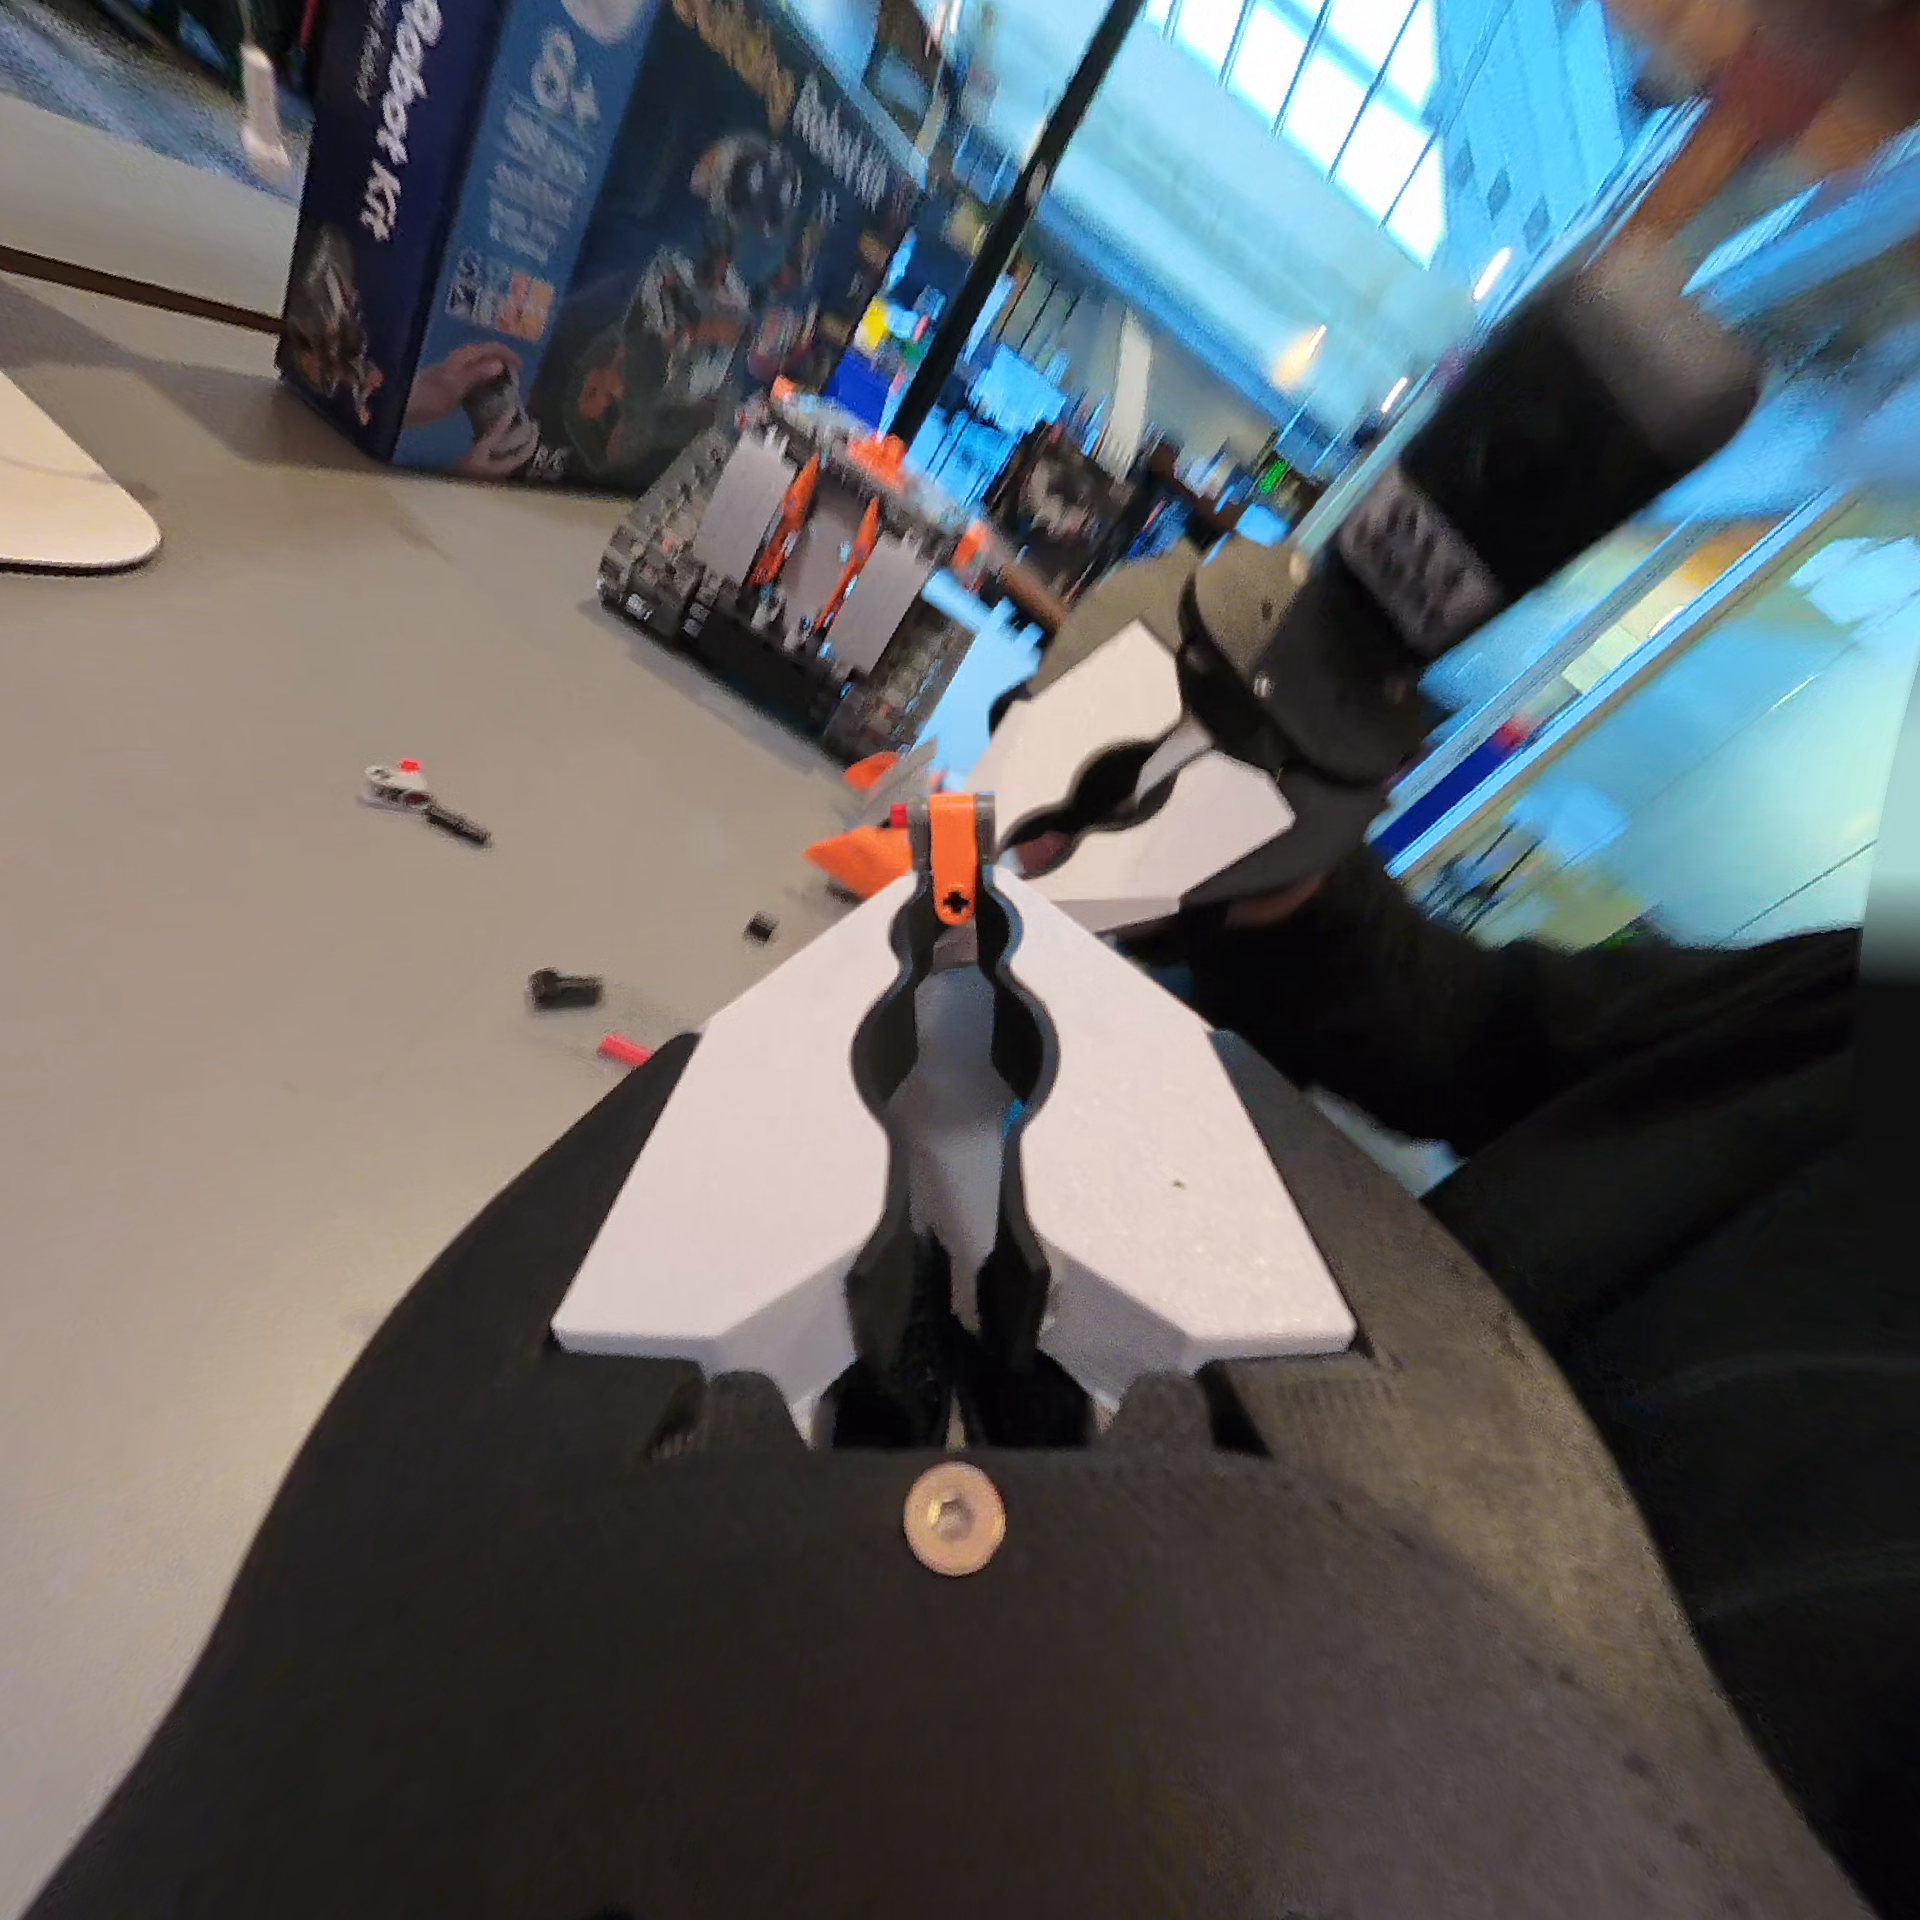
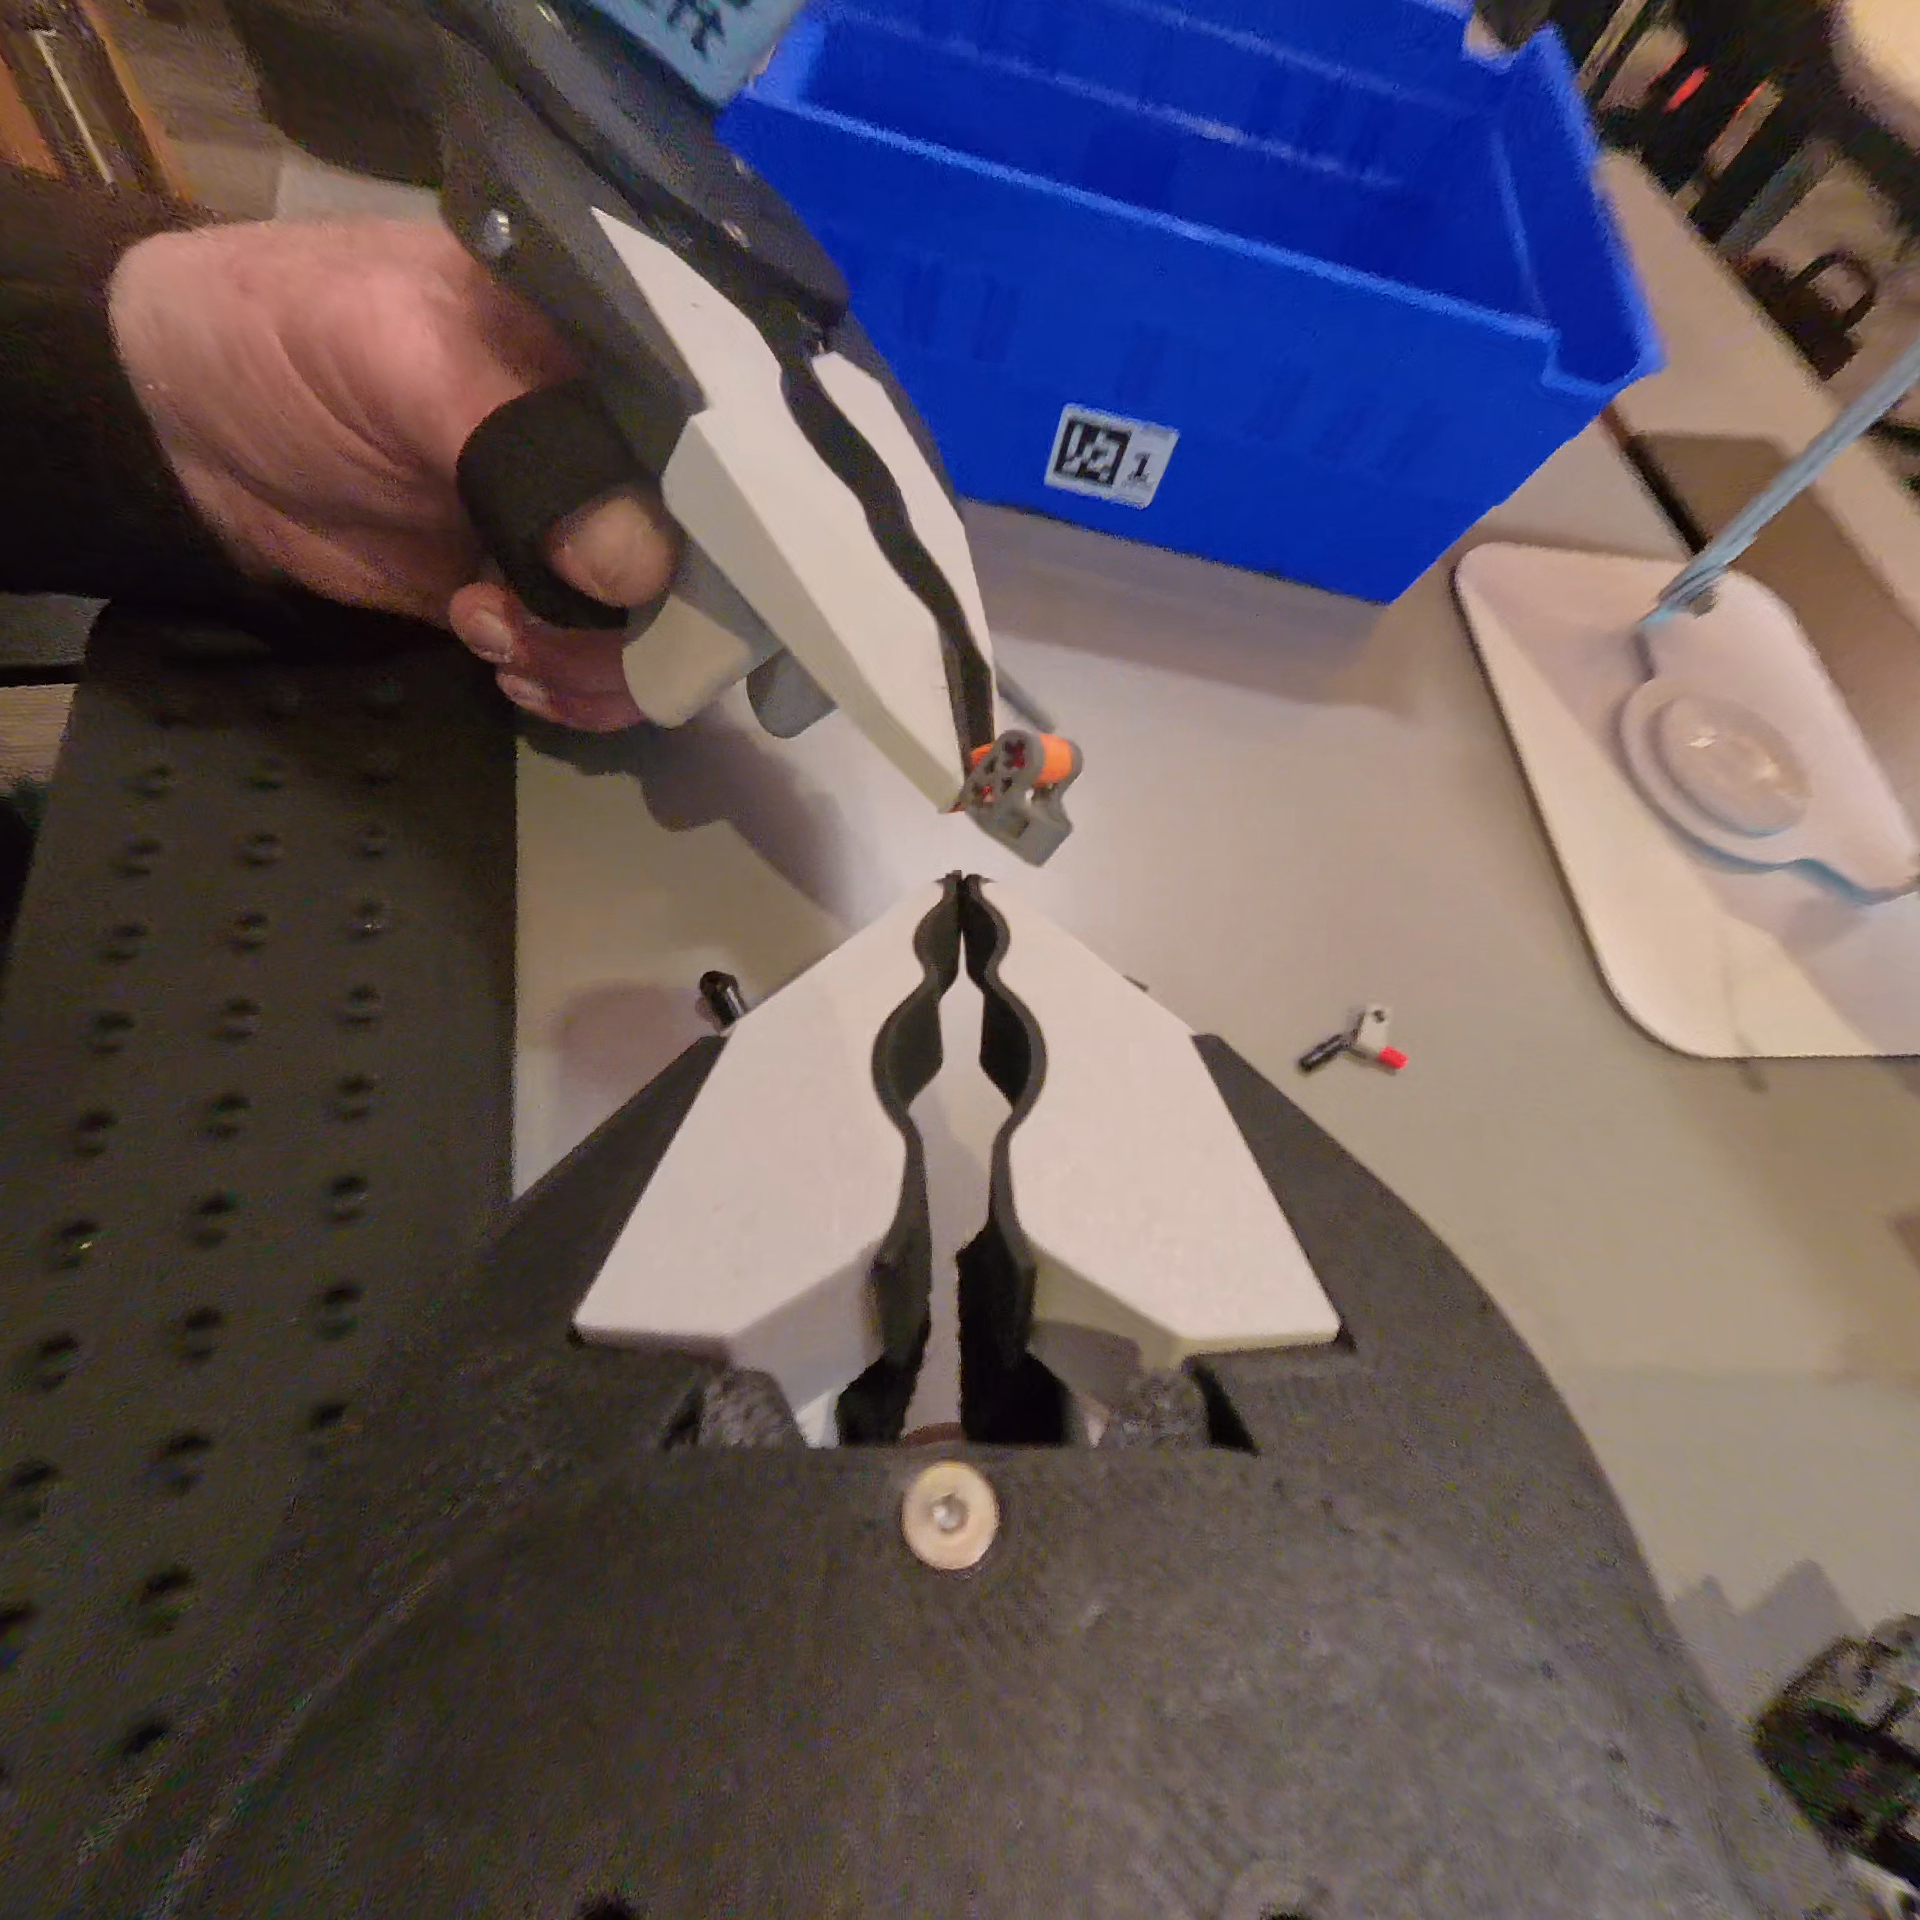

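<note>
Left gripper point(image 1: 954, 862): fingers clamped tight on a small orange-and-grey building piece point(image 1: 952, 858), pinched right at the tips and held up off the bench point(image 1: 312, 935).
Same piece, right wrist view: there it was, the building piece point(image 2: 1023, 792) poking out past the left gripper's point(image 2: 987, 774) tips, grey block with cross-shaped holes and an orange part behind it.
Hand point(image 2: 343, 436): a person's bare hand wrapped the left gripper's handle, a black strap over one finger.
Right gripper point(image 2: 961, 883): fingers closed together at the tips, nothing between them; it hovered just beside the held piece, tip to tip but apart.
Right gripper, left wrist view: it point(image 1: 1013, 831) came in from the right, a dark sleeve behind it, close to the orange piece.
Loose bits: a small white part with a red end and black pin point(image 2: 1351, 1039) lay on the bench well to the right; a black pin point(image 1: 564, 987), a red pin point(image 1: 621, 1046) and another orange part point(image 1: 857, 860) lay scattered near the left gripper.
Blue bin point(image 2: 1247, 312): stood at the back of the bench, a square marker sticker on its front wall.
Model point(image 1: 810, 582): a grey, black and orange built model sat beyond, with a printed box point(image 1: 468, 229) behind it.
Black perforated board point(image 2: 239, 1039): lay along the left edge.
White tray point(image 2: 1558, 831): lay far right, carrying a clear round lens.
</note>
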Available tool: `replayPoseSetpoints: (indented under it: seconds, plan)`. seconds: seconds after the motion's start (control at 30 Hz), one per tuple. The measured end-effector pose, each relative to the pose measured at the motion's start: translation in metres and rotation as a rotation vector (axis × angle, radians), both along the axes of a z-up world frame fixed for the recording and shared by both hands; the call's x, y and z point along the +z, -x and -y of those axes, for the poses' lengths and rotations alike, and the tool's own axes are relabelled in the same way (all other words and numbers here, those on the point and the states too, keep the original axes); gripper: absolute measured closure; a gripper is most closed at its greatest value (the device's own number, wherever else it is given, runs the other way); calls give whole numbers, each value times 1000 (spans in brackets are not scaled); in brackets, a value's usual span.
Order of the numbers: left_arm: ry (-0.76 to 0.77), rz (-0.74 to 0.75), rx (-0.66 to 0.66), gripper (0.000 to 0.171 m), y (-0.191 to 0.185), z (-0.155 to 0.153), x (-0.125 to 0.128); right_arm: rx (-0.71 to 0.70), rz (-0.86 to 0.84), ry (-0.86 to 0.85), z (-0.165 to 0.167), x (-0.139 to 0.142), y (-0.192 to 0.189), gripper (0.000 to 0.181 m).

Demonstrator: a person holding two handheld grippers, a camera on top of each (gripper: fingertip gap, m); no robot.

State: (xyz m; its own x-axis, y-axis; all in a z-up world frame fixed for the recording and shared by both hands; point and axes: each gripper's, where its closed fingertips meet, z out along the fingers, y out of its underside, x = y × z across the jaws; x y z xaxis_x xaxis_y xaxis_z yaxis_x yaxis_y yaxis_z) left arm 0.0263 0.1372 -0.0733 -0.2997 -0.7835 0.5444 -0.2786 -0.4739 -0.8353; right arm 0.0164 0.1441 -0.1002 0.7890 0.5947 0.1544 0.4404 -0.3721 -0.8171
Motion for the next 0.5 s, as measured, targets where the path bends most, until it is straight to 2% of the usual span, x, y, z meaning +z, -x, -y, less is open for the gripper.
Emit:
replayPoseSetpoints:
  seconds: [0.13,0.2,0.37,0.5]
  plan:
    - [-169,-90,41,166,2,-11,-18,-8,1,87,-3,-17,-4,181]
    - [-145,-58,41,166,8,-17,-10,1,-10,134,-2,-23,-5,181]
    - [-242,-13,144,166,40,-40,13,7,-6,163,-8,-22,-4,181]
    - [-342,-83,193,166,56,-38,-13,-2,46,150,-24,-13,-5,177]
